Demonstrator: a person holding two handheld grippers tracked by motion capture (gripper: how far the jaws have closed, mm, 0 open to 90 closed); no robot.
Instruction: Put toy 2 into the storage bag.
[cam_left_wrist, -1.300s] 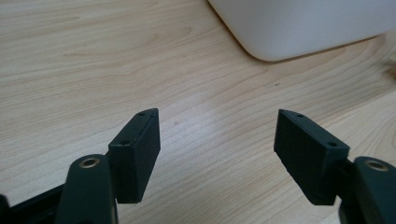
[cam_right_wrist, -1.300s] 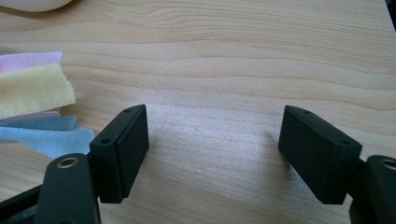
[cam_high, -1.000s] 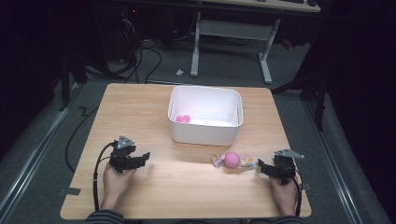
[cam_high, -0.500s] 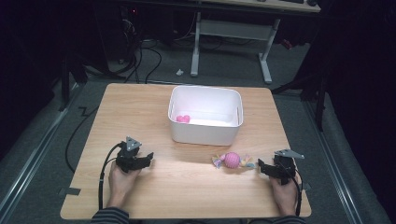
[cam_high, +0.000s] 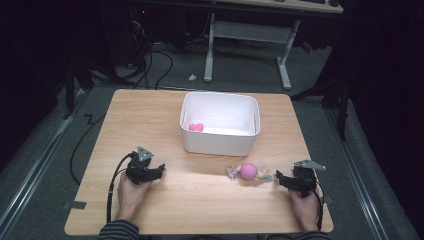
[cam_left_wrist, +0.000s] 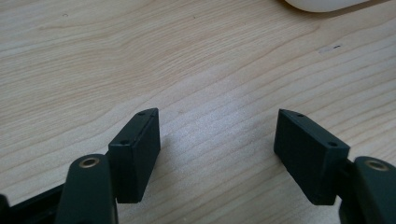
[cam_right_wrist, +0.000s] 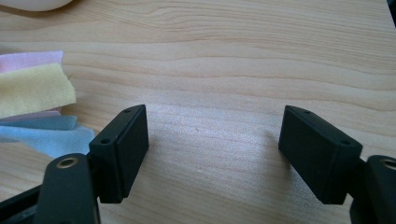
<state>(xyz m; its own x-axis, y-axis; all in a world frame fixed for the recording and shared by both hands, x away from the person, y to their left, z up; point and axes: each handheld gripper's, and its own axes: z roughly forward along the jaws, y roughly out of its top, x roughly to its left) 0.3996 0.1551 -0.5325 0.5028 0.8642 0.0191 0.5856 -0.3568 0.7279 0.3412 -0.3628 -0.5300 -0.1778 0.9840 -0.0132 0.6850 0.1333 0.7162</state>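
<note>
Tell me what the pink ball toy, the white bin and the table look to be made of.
Pink ball toy: likely soft textile; matte, with pastel fabric strips fanning flat from its ends.
White bin: probably moulded plastic; smooth, evenly white walls with rounded corners.
Table: wood or wood-look laminate; pale grain lines with a light sheen, so the top layer stays uncertain.

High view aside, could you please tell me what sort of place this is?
Probably a lab or workshop: a bare light wooden table on grey carpet, black cables trailing across the floor, and a white-legged desk frame behind.
</note>
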